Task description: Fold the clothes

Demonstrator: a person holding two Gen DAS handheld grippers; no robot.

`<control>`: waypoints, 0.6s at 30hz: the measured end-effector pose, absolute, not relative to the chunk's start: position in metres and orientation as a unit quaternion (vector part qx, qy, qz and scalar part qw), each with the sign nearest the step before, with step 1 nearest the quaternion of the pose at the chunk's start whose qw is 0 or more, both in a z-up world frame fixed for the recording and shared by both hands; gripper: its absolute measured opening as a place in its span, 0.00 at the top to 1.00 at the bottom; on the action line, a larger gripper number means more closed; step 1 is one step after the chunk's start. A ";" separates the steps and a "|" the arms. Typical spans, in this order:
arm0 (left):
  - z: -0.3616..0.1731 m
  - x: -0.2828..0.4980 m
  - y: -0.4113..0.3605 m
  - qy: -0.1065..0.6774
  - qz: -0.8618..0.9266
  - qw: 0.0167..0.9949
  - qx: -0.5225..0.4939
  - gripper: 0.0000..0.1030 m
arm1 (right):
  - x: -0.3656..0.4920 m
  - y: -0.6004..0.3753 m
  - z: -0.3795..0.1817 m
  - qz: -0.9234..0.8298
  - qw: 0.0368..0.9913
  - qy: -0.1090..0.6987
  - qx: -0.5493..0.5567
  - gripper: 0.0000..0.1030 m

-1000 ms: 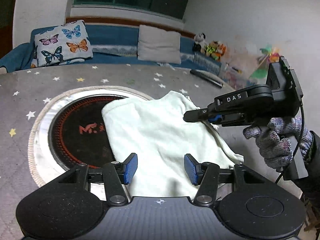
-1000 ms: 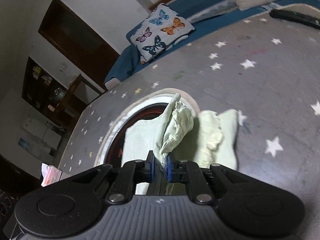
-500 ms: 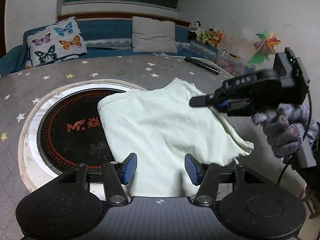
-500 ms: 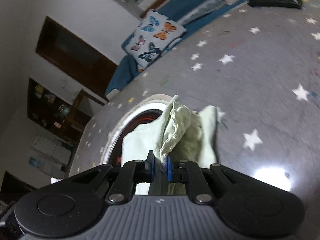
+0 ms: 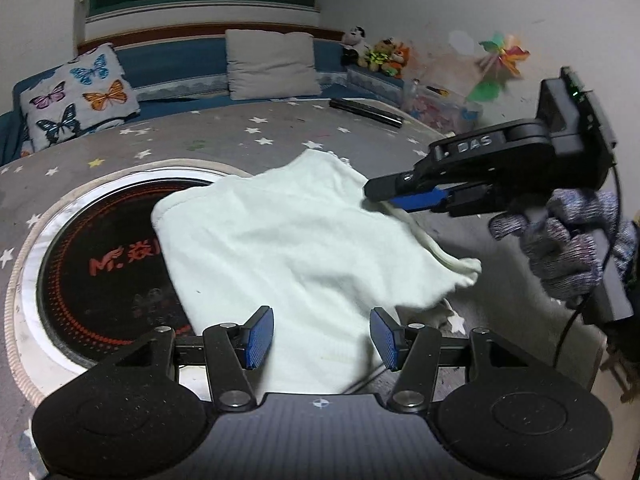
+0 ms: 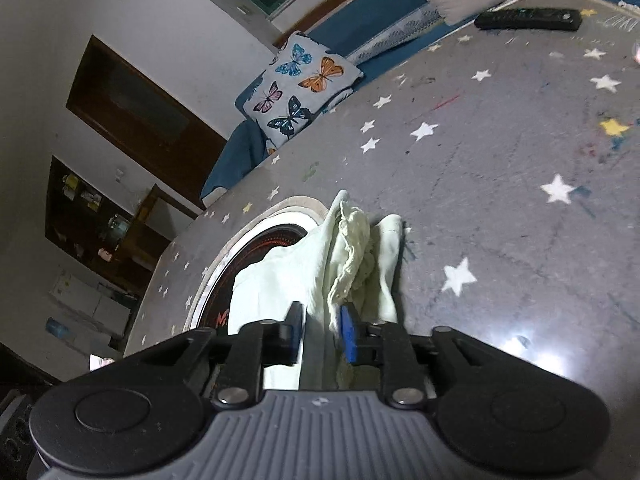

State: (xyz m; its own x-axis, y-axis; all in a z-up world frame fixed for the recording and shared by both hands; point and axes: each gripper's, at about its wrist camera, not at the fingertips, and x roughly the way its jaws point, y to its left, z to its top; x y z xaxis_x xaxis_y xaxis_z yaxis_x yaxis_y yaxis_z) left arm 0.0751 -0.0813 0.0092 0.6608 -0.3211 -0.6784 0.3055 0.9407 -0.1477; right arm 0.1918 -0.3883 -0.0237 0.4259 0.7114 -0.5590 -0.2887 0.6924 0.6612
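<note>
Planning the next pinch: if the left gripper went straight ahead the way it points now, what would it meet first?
Probably the pale green garment, lying directly ahead of the open left gripper, spread over the table. Height above it is unclear.

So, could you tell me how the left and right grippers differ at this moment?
The left gripper has its jaws spread wide and holds nothing, while the right gripper has its jaws closer together with a bunched edge of the pale green garment between them. The left gripper hovers above the garment's near part; the right gripper sits at its far right edge. Both have blue pads and black bodies.
</note>
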 end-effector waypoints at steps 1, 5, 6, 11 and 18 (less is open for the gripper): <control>0.008 0.075 -0.083 0.374 -0.176 0.910 -0.006 0.45 | 0.188 -0.391 -0.022 0.307 0.812 0.435 0.238 0.72; 0.005 0.067 -0.088 0.371 -0.195 0.908 0.018 0.45 | 0.167 -0.409 -0.015 0.313 0.813 0.430 0.235 0.67; 0.004 0.064 -0.089 0.369 -0.199 0.907 0.025 0.45 | 0.161 -0.410 -0.014 0.318 0.813 0.430 0.232 0.66; -0.002 0.051 -0.091 0.367 -0.196 0.907 0.071 0.46 | 0.127 -0.412 -0.023 0.321 0.813 0.448 0.187 0.63; -0.011 0.044 -0.067 0.380 -0.159 0.908 0.078 0.56 | 0.113 -0.437 -0.030 0.265 0.834 0.445 0.189 0.64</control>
State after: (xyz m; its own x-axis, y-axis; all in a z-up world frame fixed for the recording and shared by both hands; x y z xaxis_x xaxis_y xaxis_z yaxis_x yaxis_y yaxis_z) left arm 0.0444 -0.0673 -0.0106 0.6604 -0.2287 -0.7153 0.3480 0.9372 0.0217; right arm 0.1131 -0.4374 -0.0302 0.4637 0.6100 -0.6426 -0.2726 0.7883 0.5516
